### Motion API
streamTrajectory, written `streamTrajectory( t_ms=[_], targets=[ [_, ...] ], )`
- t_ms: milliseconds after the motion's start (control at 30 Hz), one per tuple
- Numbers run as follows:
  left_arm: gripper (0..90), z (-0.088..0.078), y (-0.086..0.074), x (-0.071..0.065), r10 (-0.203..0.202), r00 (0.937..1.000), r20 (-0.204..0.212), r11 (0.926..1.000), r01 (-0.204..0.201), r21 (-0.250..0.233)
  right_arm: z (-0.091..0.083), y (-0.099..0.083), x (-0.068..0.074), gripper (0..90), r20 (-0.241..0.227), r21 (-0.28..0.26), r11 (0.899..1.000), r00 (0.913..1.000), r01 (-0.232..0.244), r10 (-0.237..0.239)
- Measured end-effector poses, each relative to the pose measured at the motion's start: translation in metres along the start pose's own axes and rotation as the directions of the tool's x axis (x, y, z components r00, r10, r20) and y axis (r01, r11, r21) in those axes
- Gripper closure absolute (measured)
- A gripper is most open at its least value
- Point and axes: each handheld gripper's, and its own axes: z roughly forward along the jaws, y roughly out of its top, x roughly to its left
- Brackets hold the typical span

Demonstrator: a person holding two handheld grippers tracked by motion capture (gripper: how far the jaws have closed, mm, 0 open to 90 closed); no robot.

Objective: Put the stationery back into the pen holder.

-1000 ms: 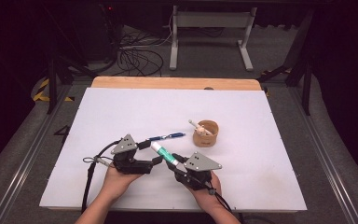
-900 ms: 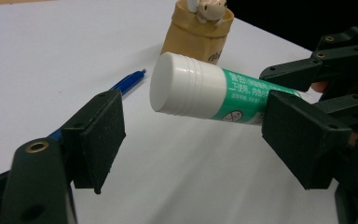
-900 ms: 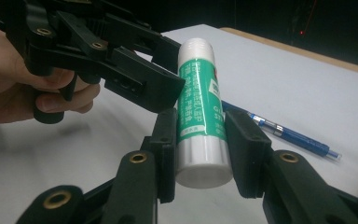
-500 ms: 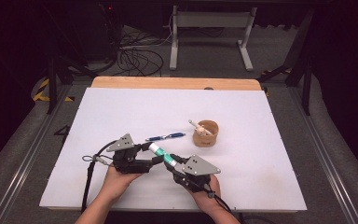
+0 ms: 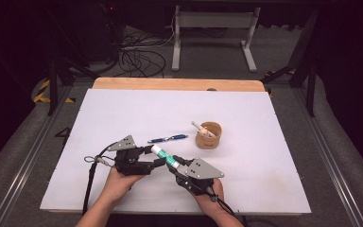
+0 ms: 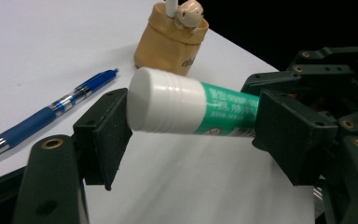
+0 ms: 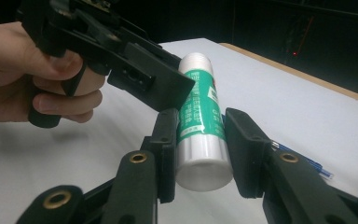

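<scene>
A glue stick with a green label and a white cap hangs just above the white table, near its front edge. My right gripper is shut on its lower body; in the right gripper view both pads squeeze the glue stick near its base. My left gripper has just been closing from the left, and its pads now press on the cap end. In the left gripper view the white cap lies against the left pad, and the right pad covers the green part.
A blue pen lies on the table just beyond the grippers. To its right stands a small tan cup holding a wooden piece. The table's wooden far edge runs along the back, with cables and a stand on the floor behind.
The left gripper's jaws have narrowed around the cap end of the glue stick. Both hands have stayed in place.
</scene>
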Motion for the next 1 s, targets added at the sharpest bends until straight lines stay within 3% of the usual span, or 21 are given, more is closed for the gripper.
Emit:
streamTrajectory(
  t_ms=[167,267,633,733,1000],
  targets=[
    [28.8,-0.002,0.001,-0.001,-0.016,0.9999,0.002,0.9997,0.016,-0.017,0.001,-0.001,0.001,66.5,-0.006,0.005,1.0,0.9999,0.009,-0.009],
    [30.1,-0.003,0.002,-0.002,-0.006,1.0,-0.005,0.9995,0.006,-0.03,0.002,-0.002,0.002,66.5,-0.01,0.013,1.0,0.9999,0.01,-0.009],
    [44.6,-0.008,0.002,-0.008,0.008,0.9999,-0.015,0.9942,-0.009,-0.107,0.008,-0.005,0.002,66.5,0.0,0.059,0.998,0.9999,0.01,-0.01],
    [48.0,-0.008,0.002,-0.009,0.002,1.0,0.008,0.9925,-0.001,-0.123,0.009,-0.006,0.003,66.4,0.003,0.07,0.997,0.9999,0.014,-0.014],
    [56.5,-0.006,0.002,-0.014,0.034,0.9983,0.048,0.9906,-0.027,-0.134,0.011,-0.008,0.004,66.5,0.004,0.085,0.996,0.9997,0.025,-0.025]
  ],
)
